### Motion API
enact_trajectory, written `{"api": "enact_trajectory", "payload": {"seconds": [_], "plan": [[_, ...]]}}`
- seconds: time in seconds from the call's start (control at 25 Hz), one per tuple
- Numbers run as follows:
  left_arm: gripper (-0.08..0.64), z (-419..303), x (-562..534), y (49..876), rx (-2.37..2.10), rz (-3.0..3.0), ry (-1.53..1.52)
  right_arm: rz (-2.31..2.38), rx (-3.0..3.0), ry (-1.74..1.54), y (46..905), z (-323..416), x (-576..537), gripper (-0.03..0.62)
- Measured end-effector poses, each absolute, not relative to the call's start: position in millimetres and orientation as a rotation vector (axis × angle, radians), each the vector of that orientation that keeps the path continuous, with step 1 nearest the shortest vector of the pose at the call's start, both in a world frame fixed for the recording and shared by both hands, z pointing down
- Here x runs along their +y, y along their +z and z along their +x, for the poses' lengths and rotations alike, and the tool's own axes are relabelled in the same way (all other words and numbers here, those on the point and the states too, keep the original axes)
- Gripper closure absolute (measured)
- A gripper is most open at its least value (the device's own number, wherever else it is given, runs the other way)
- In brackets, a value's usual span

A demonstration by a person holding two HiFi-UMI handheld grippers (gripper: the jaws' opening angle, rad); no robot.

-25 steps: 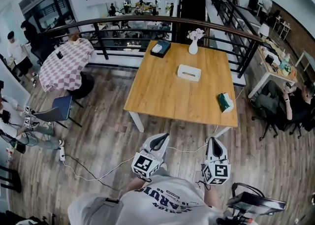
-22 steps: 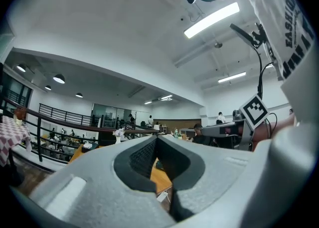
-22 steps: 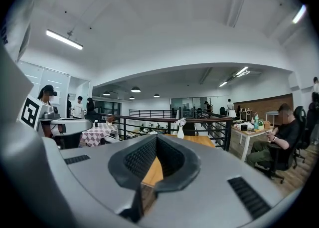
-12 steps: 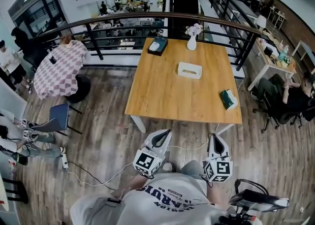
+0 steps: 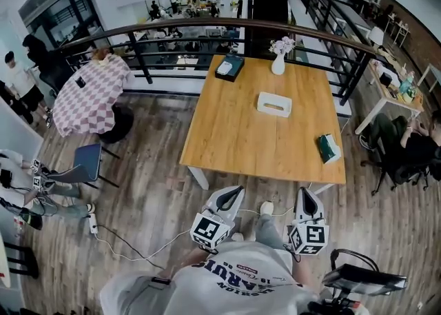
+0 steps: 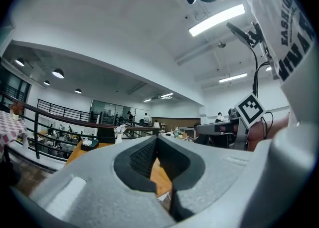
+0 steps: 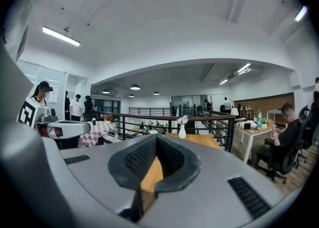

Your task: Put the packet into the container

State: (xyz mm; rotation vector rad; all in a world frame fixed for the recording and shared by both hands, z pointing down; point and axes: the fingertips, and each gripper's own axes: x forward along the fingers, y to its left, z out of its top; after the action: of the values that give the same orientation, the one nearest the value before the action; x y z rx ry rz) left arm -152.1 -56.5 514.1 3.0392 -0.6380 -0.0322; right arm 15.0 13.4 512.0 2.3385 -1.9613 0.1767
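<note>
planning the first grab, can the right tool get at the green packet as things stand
Probably not yet: the right tool is shut and held short of the table, floor between. Nothing covers the green packet at its right edge.

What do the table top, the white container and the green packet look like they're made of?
The table top looks like wood or wood veneer with a matte finish: warm tan with faint grain lines. The white container is probably plastic or coated card, being smooth and evenly white, but it is too small to be sure. The green packet is likely soft plastic film or card; its look leaves that open.
</note>
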Motion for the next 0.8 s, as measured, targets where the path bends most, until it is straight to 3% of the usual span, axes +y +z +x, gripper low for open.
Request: {"api": "enact_trajectory", "payload": {"seconds": [0.28,0.8], "plan": [[0.558,-125.5,-106.7,513.9,-0.719,3.040,-0.024,2.312,-2.001,0.155,512.0,47.7,-38.0,0.584],[0.558,-12.6,-203.7,511.4,-0.747,3.020,-0.017,2.294,-2.024,0.160,511.3,161.9,-136.7,0.584]]}}
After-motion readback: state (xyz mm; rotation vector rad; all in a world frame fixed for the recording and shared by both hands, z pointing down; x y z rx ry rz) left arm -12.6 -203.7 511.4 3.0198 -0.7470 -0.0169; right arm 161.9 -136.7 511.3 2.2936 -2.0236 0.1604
